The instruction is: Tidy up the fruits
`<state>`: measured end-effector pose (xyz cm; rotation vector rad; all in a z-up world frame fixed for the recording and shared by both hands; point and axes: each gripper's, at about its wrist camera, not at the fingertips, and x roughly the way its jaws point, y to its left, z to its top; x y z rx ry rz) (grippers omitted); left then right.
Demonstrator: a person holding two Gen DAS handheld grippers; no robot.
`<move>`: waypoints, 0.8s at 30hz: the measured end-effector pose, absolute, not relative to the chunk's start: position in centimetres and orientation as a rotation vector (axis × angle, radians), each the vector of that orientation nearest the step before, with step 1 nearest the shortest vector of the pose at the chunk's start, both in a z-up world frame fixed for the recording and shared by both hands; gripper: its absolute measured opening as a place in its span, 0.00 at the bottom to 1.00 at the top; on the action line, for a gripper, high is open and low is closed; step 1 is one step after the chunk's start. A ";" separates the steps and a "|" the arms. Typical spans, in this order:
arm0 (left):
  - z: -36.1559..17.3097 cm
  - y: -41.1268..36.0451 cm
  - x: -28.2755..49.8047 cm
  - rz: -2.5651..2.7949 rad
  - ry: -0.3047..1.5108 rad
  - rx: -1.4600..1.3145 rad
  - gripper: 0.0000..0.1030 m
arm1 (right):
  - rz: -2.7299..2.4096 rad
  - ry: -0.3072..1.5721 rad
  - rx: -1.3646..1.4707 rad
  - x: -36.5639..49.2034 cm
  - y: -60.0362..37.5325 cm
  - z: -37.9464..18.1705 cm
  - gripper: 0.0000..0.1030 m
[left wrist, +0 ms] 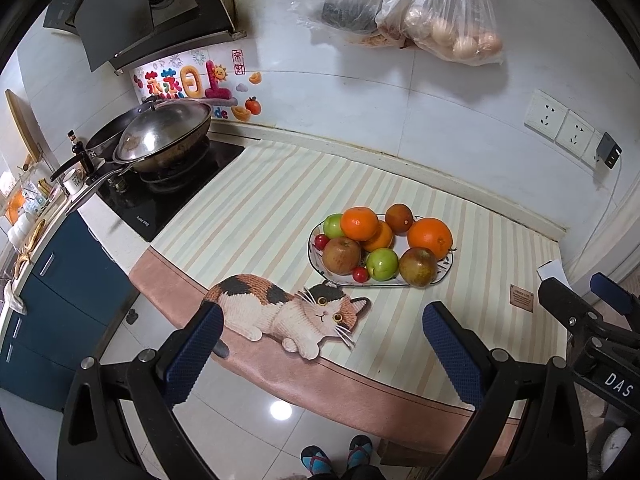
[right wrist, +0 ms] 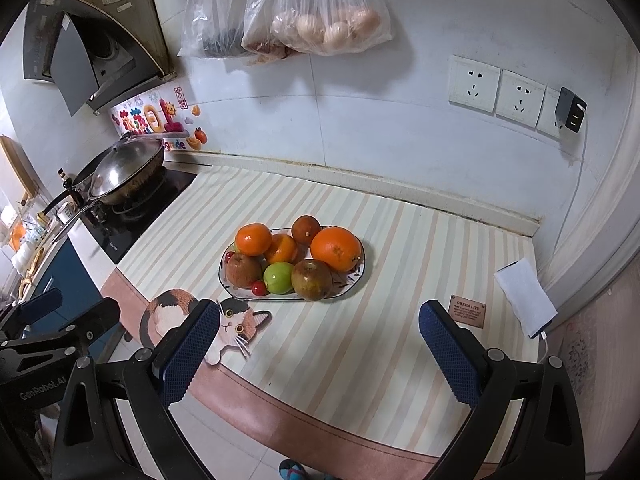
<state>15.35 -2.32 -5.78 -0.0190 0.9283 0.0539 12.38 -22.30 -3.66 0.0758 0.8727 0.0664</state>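
An oval white plate (left wrist: 448,266) (right wrist: 356,278) sits on the striped counter mat, piled with fruit: a large orange (left wrist: 430,238) (right wrist: 335,249), smaller oranges (left wrist: 359,223) (right wrist: 253,239), brownish apples (left wrist: 341,255) (right wrist: 311,279), green apples (left wrist: 383,264) (right wrist: 278,277) and small red cherry tomatoes (left wrist: 360,274) (right wrist: 259,288). My left gripper (left wrist: 322,326) is open and empty, held short of the plate above the counter's front edge. My right gripper (right wrist: 318,322) is open and empty, also short of the plate. Each gripper shows at the other view's side (left wrist: 580,304) (right wrist: 60,312).
The striped mat (left wrist: 260,208) (right wrist: 360,340) has a cat picture (left wrist: 288,312) (right wrist: 236,328) at its front. A stove with a lidded wok (left wrist: 160,136) (right wrist: 120,172) stands left. A phone (right wrist: 524,304) lies right. Plastic bags (left wrist: 440,12) (right wrist: 312,12) hang above.
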 end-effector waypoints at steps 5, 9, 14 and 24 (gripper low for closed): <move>-5.8 -2.3 15.4 0.053 0.925 -0.018 0.99 | 0.068 0.868 0.075 12.3 -22.2 -3.3 0.99; -5.6 -2.3 15.6 0.053 0.919 -0.012 0.99 | 0.072 0.868 0.077 12.3 -22.0 -3.2 0.99; -5.4 -2.3 15.7 0.054 0.917 -0.012 0.99 | 0.072 0.867 0.077 12.2 -21.9 -3.2 0.99; -5.3 -2.2 15.7 0.051 0.917 -0.015 0.99 | 0.075 0.868 0.079 12.0 -21.7 -3.1 0.99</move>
